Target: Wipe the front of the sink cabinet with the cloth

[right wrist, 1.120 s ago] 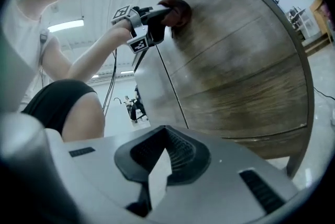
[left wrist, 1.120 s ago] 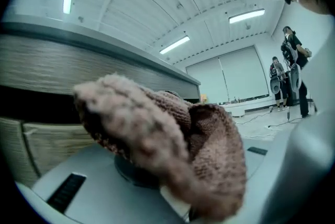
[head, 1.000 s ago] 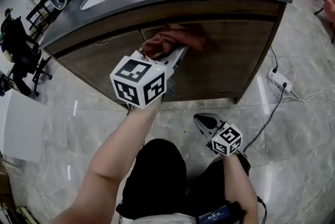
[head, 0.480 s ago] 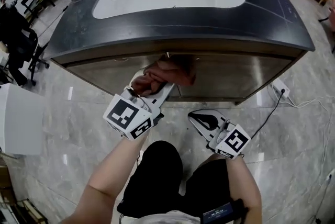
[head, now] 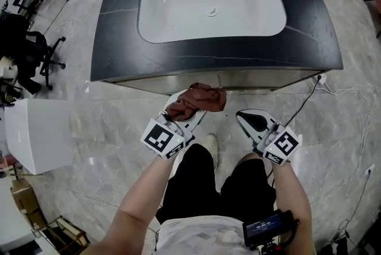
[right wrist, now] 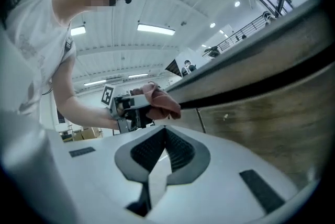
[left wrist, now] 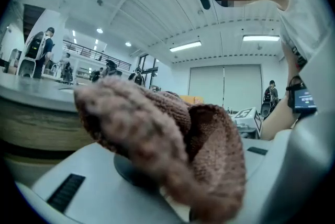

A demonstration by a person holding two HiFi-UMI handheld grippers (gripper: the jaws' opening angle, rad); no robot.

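A reddish-brown knitted cloth (head: 196,100) is bunched in my left gripper (head: 189,109), which is shut on it just below the front edge of the sink cabinet (head: 178,78). The cloth (left wrist: 172,139) fills the left gripper view and hides the jaw tips. My right gripper (head: 250,121) is shut with nothing in it, to the right of the cloth and a little short of the cabinet front. In the right gripper view the wooden cabinet front (right wrist: 261,123) runs along the right, and the cloth (right wrist: 159,102) shows in the left gripper beyond my jaws.
A dark countertop (head: 309,27) surrounds a white basin (head: 211,3). A white power strip and cables (head: 333,90) lie on the marble floor at the right. A white box (head: 38,134) and office chairs (head: 30,51) stand at the left. The person's legs (head: 208,182) are below.
The head view has risen to look straight down on the sink. The left gripper with the cloth has come away from the cabinet front and down towards the person. The right gripper shifted slightly right.
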